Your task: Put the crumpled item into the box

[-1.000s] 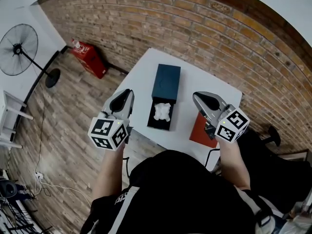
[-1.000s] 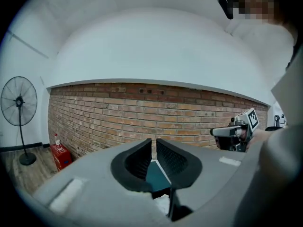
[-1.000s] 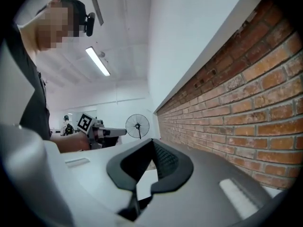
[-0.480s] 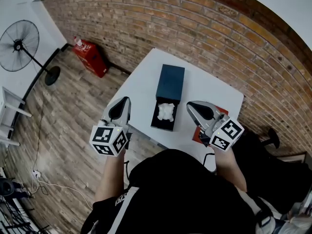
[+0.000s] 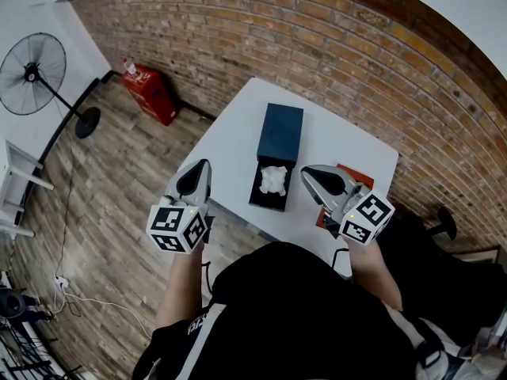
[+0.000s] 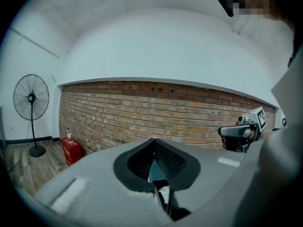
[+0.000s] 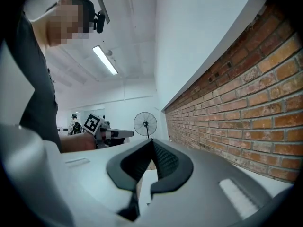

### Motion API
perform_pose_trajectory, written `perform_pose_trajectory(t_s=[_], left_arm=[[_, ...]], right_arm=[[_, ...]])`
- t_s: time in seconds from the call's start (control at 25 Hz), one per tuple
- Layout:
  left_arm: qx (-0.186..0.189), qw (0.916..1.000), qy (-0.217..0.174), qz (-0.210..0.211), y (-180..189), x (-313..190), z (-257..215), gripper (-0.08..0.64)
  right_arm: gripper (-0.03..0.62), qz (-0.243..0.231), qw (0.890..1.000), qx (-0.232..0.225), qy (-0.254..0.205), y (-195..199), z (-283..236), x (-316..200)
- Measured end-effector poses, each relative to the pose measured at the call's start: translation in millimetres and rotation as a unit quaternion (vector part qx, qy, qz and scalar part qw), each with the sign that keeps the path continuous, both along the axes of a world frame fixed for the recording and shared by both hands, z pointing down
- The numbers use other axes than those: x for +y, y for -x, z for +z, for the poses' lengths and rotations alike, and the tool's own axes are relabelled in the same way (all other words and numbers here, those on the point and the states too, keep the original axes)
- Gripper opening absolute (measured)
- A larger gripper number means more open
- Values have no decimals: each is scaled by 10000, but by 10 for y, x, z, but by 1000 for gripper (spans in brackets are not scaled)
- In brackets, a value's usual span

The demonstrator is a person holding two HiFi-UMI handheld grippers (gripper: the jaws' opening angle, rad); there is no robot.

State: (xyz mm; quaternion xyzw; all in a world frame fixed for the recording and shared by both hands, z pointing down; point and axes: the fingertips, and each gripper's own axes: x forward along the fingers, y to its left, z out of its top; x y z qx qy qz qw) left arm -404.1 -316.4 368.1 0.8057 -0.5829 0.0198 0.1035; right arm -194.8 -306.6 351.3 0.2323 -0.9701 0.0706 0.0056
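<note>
A crumpled white item point(image 5: 272, 180) lies in the near end of an open dark blue box point(image 5: 280, 133) on the white table point(image 5: 238, 133); the box's lid lies at the far end. My left gripper point(image 5: 200, 167) hovers off the table's left edge, beside the box, shut with nothing in it. My right gripper point(image 5: 307, 172) is just right of the box, jaws together and empty. In the left gripper view the closed tips point(image 6: 154, 141) point at the brick wall, and a bit of the crumpled item point(image 6: 164, 193) shows below them. The right gripper view shows closed tips point(image 7: 152, 141).
A flat red thing point(image 5: 354, 177) lies on the table under the right gripper. On the wooden floor stand a red case point(image 5: 150, 93) and a standing fan point(image 5: 32, 74). The brick wall point(image 5: 317, 46) runs behind the table. A cable point(image 5: 79, 295) trails on the floor at left.
The right gripper has moved left, closer to the box's right side. The left gripper has stayed about where it was. The crumpled item has not moved in the box.
</note>
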Motion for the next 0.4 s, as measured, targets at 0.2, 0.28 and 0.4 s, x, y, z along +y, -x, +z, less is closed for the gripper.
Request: perform_pose_trajectory(t_s=[0.2,0.28,0.4], left_arm=[[-4,10000,-11,59,-30,28,-13,5],[-5,10000,-20,95,-56,52,-28,5],[2,9999,-31,159,-105,94,-53,6]], right_arm=[[-3,32,10000,18,-8,-30,-2,43],[-3,47,10000,24,6,-46,-3,76],[-3,66,10000,34,38,-66,-6,129]])
